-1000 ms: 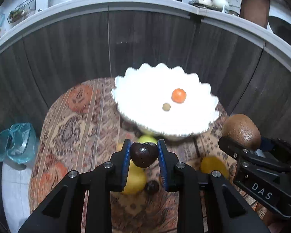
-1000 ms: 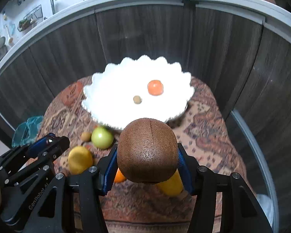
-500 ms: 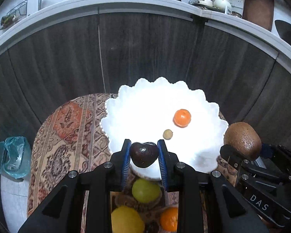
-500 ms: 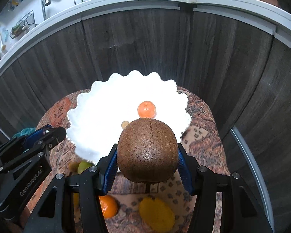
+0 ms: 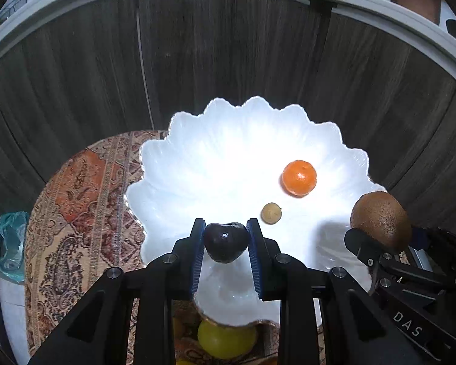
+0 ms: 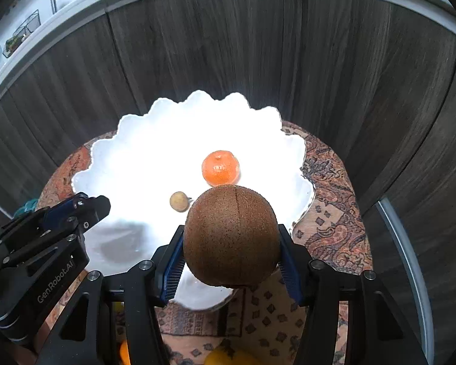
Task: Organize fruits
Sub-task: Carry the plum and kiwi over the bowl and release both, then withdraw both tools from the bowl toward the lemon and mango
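Observation:
A white scalloped bowl point(image 5: 179, 164) point(image 6: 130, 152) stands on a patterned mat. In it lie a mandarin point(image 5: 298, 178) point(image 6: 220, 167) and a small tan fruit point(image 5: 271, 213) point(image 6: 179, 201). My left gripper point(image 5: 226, 243) is shut on a dark plum point(image 5: 225, 241) and holds it above the bowl's near rim. My right gripper point(image 6: 231, 254) is shut on a brown kiwi point(image 6: 231, 238), also over the near rim; the kiwi also shows in the left wrist view point(image 5: 380, 220). The left gripper's side shows in the right wrist view point(image 6: 76, 210).
A green-yellow fruit point(image 5: 226, 340) lies on the mat point(image 5: 85, 200) under the bowl's near rim. Yellow and orange fruits point(image 6: 228, 358) peek out at the bottom of the right wrist view. Dark wood cabinet doors point(image 5: 228, 48) rise behind. A teal bag point(image 5: 4, 243) lies left.
Both grippers have moved forward with their fruits, from over the loose fruits on the mat to over the bowl's near rim. The bowl looks larger and lower in view.

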{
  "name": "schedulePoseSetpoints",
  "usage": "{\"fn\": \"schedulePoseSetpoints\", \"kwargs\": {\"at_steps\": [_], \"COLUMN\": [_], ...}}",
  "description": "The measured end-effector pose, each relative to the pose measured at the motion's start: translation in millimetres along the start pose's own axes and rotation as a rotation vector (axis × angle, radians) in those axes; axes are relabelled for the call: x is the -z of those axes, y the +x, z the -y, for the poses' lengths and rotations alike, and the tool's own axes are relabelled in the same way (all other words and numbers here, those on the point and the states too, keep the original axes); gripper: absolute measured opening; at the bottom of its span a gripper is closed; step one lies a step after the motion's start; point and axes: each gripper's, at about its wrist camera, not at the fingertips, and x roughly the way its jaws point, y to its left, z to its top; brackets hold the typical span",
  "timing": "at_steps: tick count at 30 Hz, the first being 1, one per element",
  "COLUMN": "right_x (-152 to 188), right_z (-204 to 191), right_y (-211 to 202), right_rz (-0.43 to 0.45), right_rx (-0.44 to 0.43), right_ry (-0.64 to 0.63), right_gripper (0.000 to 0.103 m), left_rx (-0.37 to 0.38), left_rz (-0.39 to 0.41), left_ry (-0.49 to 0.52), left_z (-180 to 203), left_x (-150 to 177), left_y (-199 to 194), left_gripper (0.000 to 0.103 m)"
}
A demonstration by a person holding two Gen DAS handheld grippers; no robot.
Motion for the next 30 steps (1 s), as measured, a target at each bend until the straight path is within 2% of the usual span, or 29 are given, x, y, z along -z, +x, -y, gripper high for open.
{"fn": "schedulePoseSetpoints", "kwargs": {"at_steps": [3, 5, 6, 7, 11, 13, 17, 22, 30], "right_x": [0.5, 1.2, 1.5, 2.0, 1.9, 1.1, -1.8, -1.3, 12.4], "right_z": [1.9, 1.8, 1.7, 1.5, 3.1, 2.6, 0.0, -1.2, -0.2], "right_y": [8.8, 11.6, 12.3, 12.5, 10.6, 4.8, -13.8, -35.9, -72.2], "right_rz": [-0.017, -0.021, -0.021, -0.021, -0.017, 0.006, 0.067, 0.097, 0.124], "right_rx": [0.003, 0.006, 0.008, 0.012, 0.032, 0.05, 0.095, 0.098, 0.086], "right_ry": [-0.002, -0.01, -0.013, -0.016, -0.006, -0.007, -0.019, -0.023, -0.004], "right_gripper": [0.057, 0.057, 0.057, 0.057, 0.059, 0.064, 0.074, 0.075, 0.075], "left_rx": [0.0, -0.004, -0.013, -0.02, -0.043, -0.053, -0.069, -0.086, -0.1], "left_rz": [-0.013, -0.023, -0.023, -0.02, -0.013, -0.007, 0.013, 0.045, 0.095], "left_ry": [-0.002, 0.001, 0.001, -0.001, 0.0, -0.002, -0.009, -0.012, -0.013], "left_z": [-0.4, -0.1, -0.5, -1.2, -4.5, -6.1, -8.0, -7.3, -6.1], "left_x": [1.1, 1.9, 2.4, 3.0, 4.5, 5.2, 5.1, 6.9, 19.5], "left_y": [6.6, 9.7, 9.9, 8.9, 2.7, -2.3, -16.2, -41.8, -85.3], "left_gripper": [0.028, 0.039, 0.048, 0.053, 0.059, 0.064, 0.068, 0.079, 0.079]}}
